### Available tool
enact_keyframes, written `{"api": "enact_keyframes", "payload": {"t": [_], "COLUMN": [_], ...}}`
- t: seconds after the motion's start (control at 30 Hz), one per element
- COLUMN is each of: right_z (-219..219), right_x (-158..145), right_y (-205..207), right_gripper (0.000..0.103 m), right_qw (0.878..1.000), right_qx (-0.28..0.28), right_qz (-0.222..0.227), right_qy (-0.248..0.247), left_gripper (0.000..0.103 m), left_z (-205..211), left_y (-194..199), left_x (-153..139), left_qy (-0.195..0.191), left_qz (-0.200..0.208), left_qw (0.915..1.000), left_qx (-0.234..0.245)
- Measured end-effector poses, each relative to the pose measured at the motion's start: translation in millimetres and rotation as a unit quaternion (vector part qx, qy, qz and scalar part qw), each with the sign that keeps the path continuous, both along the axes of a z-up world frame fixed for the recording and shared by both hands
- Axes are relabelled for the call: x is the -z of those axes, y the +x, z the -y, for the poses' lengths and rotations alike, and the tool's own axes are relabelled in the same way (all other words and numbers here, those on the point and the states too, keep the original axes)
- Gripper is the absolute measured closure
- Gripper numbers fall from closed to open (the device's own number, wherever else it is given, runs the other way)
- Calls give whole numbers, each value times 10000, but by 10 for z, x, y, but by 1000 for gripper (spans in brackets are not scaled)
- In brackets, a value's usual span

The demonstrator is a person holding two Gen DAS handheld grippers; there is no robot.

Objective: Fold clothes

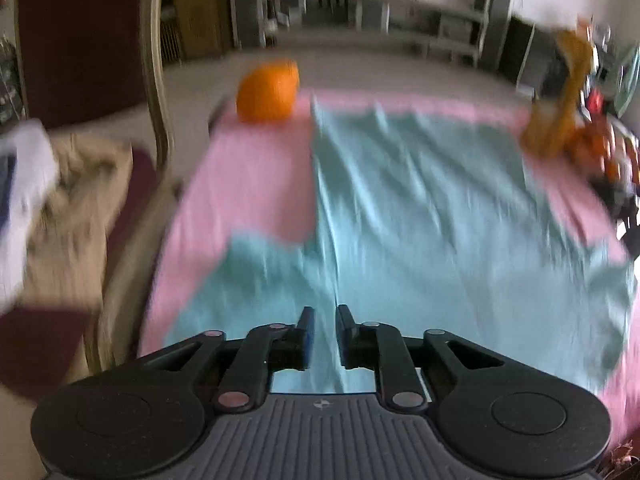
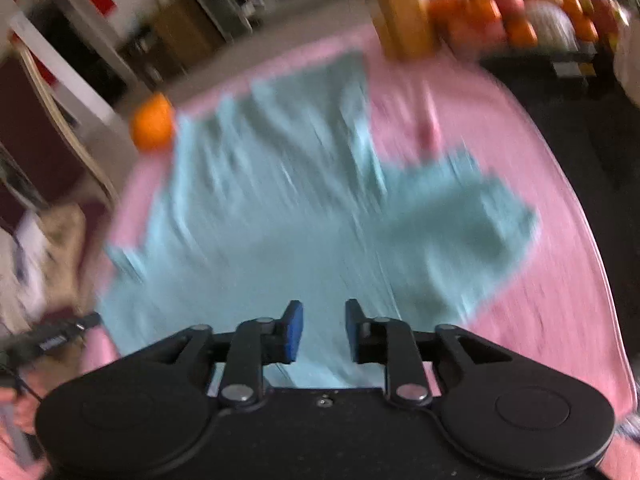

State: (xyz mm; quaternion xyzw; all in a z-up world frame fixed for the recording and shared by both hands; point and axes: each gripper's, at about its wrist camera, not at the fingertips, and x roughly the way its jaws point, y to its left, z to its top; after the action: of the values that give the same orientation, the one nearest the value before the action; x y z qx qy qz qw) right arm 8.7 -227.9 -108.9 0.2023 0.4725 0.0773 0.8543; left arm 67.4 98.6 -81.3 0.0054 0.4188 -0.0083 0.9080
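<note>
1. Fabric first: a pale teal garment [image 1: 440, 208] lies spread over a pink table cover [image 1: 248, 176], its body running away from both cameras toward the far edge, with what looks like a short sleeve [image 2: 472, 232] sticking out on the right side and another flap [image 1: 248, 276] on the left.
2. Both views are smeared by motion blur, so seams, collar and hem cannot be made out.
3. Left gripper [image 1: 325, 322] hovers low over the near part of the cloth with a narrow gap between its blue-padded fingers; nothing is clamped there as far as I can tell.
4. Right gripper [image 2: 323, 320] hangs above the near edge too, fingers parted a bit wider, holding nothing.
5. Handling, as I judge it: thin, soft, light knit that will drape, wrinkle and drag on the cover rather than slide flat; no stiffness to push against.
6. Best hold would be a pinch at an edge or corner, such as a sleeve tip or shoulder, one layer or both depending on the fold wanted.
7. Nearby clutter: an orange [image 1: 268, 92] sits at the far left corner, just beside the garment, and a tall amber bottle [image 2: 400, 8] with more oranges [image 2: 484, 16] stands far right; a swung sleeve could brush them.
</note>
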Motion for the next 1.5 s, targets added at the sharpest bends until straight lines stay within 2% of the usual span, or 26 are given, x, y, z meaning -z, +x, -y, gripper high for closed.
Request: {"api": "enact_keyframes", "payload": {"t": [0.13,0.27,0.37,0.4,0.7,0.77,0.8,0.9,0.97,1.0,1.03,1.13,1.2,1.23,1.3,1.37,1.43,1.5], "right_z": [9,-21,-10,-4,56,30,10,-49,-78,-76,-86,-134,-184,-217,-281,-326,-349,-353], "right_x": [-323,-355,-173,-101,538,659,716,887,982,996,993,863,802,819,910,1024,1109,1144], "right_y": [493,1149,1631,1790,3224,3385,3440,3604,3698,3710,3709,3598,3542,3544,3585,3638,3676,3674], "right_gripper": [67,65,66,66,68,68,68,69,78,95,101,102,102,102,102,102,101,101], "right_qw": [9984,9968,9966,9965,9908,9889,9879,9844,9820,9810,9794,9686,9594,9578,9548,9515,9504,9526], "right_qx": [128,316,445,487,865,888,889,891,895,906,935,1208,1292,1254,1171,1120,1073,1012], "right_qz": [512,723,687,666,476,429,405,332,318,369,453,1081,1424,1449,1372,1237,1107,1041], "right_qy": [204,153,-78,-163,-926,-1109,-1202,-1480,-1631,-1675,-1731,-1887,-2063,-2142,-2362,-2585,-2701,-2672], "left_gripper": [72,71,66,62,60,61,63,98,99,100,100,100,101,101,101,97,83,71], "left_z": [41,81,171,205,505,572,578,519,480,461,442,390,433,452,468,485,488,527], "left_y": [618,1291,1748,1866,2932,3168,3218,3176,3148,3134,3120,3087,3103,3119,3150,3141,3095,3068], "left_x": [-153,-158,1,69,688,826,857,848,841,838,835,786,792,809,844,836,792,819], "left_qy": [139,274,552,646,1486,1671,1710,1679,1658,1647,1636,1645,1973,2091,2143,1986,1628,1636], "left_qz": [272,362,321,294,52,-2,28,275,439,521,603,867,1040,1044,939,837,759,712], "left_qw": [9994,9986,9974,9969,9882,9852,9844,9840,9832,9827,9821,9786,9699,9673,9673,9720,9807,9818], "left_qx": [-141,-268,-322,-327,-369,-378,-403,-535,-622,-666,-710,-881,-975,-988,-979,-936,-773,-655]}}
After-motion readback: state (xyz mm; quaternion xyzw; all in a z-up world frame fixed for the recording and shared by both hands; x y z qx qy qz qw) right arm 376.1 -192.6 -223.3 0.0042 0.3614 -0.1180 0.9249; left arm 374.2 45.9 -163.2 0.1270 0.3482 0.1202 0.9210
